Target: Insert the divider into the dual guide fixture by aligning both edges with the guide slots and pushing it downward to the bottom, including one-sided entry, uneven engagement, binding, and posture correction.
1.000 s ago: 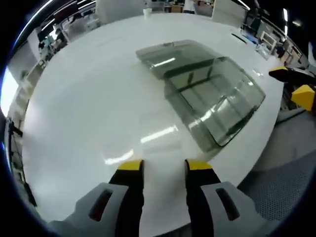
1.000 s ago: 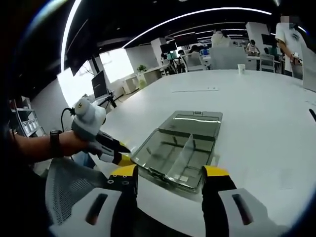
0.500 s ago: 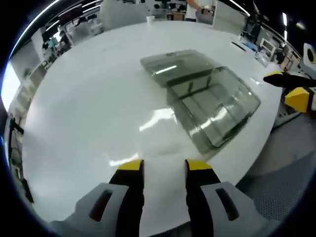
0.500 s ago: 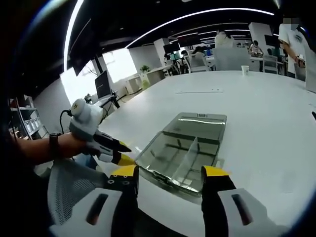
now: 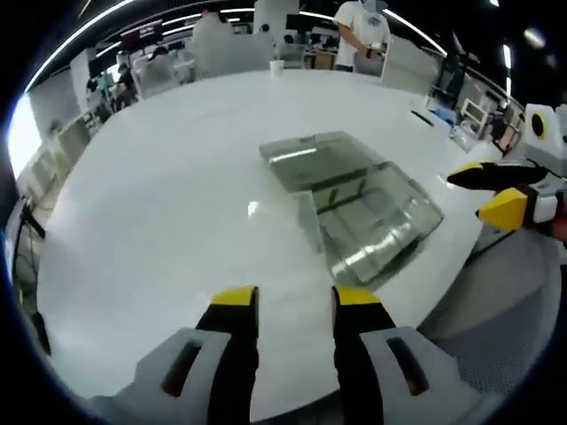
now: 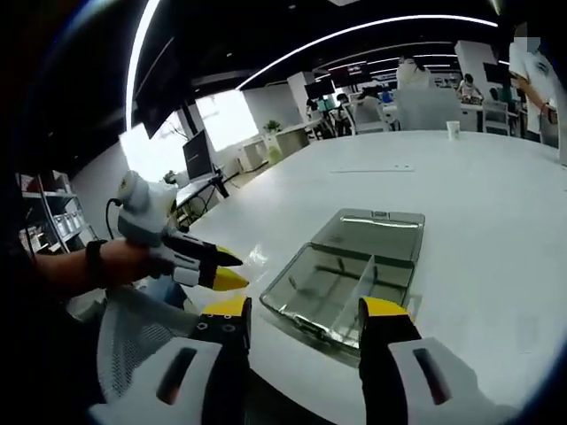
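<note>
A clear smoky plastic tray point(image 6: 341, 288) lies near the edge of a white round table point(image 6: 478, 204), with its flat lid point(image 6: 376, 232) lying against its far side. A clear divider point(image 6: 370, 282) stands inside the tray, running front to back. In the left gripper view the tray point(image 5: 376, 221) and lid point(image 5: 306, 159) sit mid-table. My left gripper point(image 5: 294, 301) is open and hovers short of the tray, holding nothing. My right gripper point(image 6: 303, 310) is open too, off the table edge before the tray. The left gripper point(image 6: 232, 268) shows left of the tray, the right gripper point(image 5: 474, 193) to its right.
A mesh office chair point(image 6: 133, 345) sits below the table edge by a person's forearm with a wristwatch point(image 6: 93, 257). A paper cup point(image 5: 276, 65) stands at the table's far side. Desks, monitors and people fill the room behind.
Both views have pulled back from the tray, which looks smaller and farther. The left gripper now sits a little higher in the right gripper view. Nothing was gripped or released.
</note>
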The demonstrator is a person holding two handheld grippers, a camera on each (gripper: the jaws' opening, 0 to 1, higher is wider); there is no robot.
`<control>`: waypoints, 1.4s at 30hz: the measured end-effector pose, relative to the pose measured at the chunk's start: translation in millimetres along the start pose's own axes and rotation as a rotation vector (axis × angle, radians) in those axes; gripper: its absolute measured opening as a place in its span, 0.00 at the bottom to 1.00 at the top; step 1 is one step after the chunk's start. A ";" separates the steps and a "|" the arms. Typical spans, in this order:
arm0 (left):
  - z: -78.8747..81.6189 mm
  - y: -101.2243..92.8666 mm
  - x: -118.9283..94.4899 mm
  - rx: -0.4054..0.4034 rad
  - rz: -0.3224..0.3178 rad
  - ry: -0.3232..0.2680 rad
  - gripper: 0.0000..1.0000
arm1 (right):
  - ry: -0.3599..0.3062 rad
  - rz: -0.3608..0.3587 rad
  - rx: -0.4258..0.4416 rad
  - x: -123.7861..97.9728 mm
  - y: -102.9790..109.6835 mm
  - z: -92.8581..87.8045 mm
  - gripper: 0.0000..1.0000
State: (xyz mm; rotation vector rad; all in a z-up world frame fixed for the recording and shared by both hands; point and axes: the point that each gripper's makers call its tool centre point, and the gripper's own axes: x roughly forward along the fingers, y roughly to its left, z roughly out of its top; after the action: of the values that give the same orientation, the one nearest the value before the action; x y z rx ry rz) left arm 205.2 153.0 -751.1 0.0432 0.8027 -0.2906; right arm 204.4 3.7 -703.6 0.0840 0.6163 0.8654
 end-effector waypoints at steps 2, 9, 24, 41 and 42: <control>4.5 -1.8 -2.4 -0.012 -0.008 -0.021 0.30 | -0.025 0.021 0.018 0.5 4.0 4.8 0.42; 18.0 -10.0 -9.6 -0.034 -0.040 -0.085 0.30 | -0.051 0.051 0.032 2.8 9.6 13.3 0.38; 36.2 -42.1 -12.6 -0.060 -0.142 -0.184 0.30 | -0.110 0.118 0.074 4.2 28.0 22.8 0.27; 51.6 -82.9 -18.0 -0.130 -0.273 -0.266 0.30 | -0.168 0.110 0.113 1.6 25.8 32.3 0.16; 51.4 -84.4 -17.6 -0.134 -0.276 -0.264 0.30 | -0.171 0.112 0.119 1.7 26.0 33.3 0.16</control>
State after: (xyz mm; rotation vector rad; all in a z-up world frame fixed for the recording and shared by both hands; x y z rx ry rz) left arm 206.7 68.7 -696.7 -0.2299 0.5623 -0.4919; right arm 205.2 27.8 -668.9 0.2993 0.5054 0.9188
